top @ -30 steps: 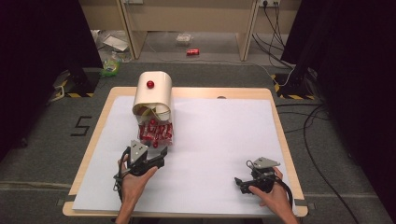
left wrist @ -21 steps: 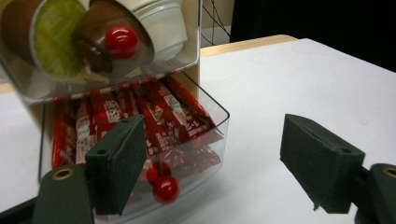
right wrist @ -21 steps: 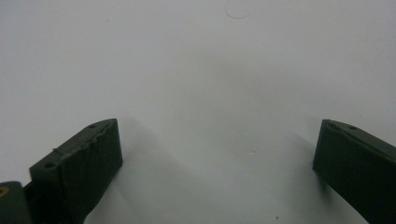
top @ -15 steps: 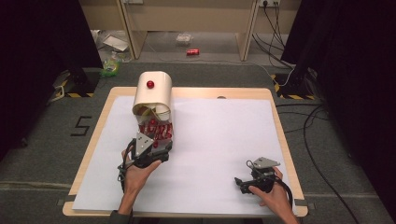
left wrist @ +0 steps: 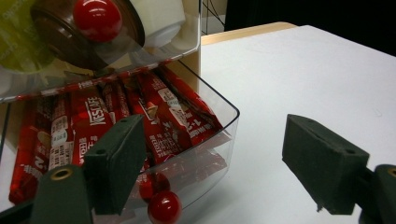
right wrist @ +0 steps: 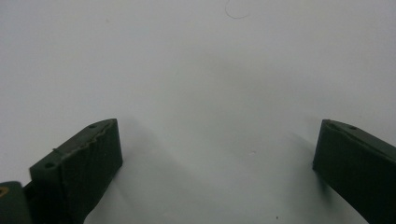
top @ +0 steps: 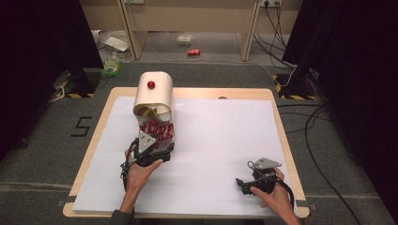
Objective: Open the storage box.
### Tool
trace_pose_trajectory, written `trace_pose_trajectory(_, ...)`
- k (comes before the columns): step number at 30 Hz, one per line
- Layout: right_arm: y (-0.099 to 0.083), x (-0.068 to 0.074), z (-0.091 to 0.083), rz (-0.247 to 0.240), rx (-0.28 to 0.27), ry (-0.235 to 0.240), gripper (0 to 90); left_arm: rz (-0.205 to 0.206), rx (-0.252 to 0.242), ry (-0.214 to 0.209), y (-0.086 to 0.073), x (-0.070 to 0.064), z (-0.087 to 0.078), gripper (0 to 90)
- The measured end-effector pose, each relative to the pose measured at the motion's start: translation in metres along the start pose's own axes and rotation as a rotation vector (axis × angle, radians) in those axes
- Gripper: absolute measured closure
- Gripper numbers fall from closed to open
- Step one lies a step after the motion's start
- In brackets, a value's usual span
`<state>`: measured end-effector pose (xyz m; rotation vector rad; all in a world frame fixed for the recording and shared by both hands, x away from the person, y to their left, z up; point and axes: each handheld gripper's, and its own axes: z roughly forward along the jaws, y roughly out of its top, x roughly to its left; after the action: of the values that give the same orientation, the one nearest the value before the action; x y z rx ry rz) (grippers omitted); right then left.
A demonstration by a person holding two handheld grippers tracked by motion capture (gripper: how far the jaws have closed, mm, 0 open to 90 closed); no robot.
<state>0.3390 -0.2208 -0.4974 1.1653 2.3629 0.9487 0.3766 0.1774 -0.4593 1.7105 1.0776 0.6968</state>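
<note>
Beyond the table, at the top of the high view: a red can [top: 193, 52] on the floor and scattered litter at upper left. On the white table sheet [top: 225, 140], left of centre, a cream rounded dispenser [top: 153, 96] with a red knob [top: 151, 85] on top. Pulled out from its base toward the lower left, a clear plastic drawer [left wrist: 212, 128], glossy, with rounded corners, packed with red foil sachets [left wrist: 163, 121] lying lengthwise; a small red ball handle [left wrist: 164, 207] on the drawer front. Left gripper [left wrist: 210, 172] right at the drawer's front edge, jaws wide apart, gripping nothing, one jaw overlapping the clear wall. Right gripper [top: 251, 183] at lower right, resting on bare sheet, jaws also spread.
</note>
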Motion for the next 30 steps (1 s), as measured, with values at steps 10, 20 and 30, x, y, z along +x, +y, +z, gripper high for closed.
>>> trace_pose_trajectory(10, 0.0, 0.0, 0.0, -0.001, -0.001, 0.0, 1.7, 0.012, 0.034, 0.016, 0.002, -0.002, -0.006, 23.2)
trace_pose_trajectory(20, 0.0, 0.0, 0.0, 0.0, -0.002, 0.0, 1.7, 0.001, 0.08, -0.01, -0.003, -0.005, -0.009, 23.2)
trace_pose_trajectory(30, 0.0, 0.0, 0.0, -0.001, -0.002, 0.0, 1.8, 0.005, 0.127, -0.03, -0.017, -0.01, -0.01, 26.4)
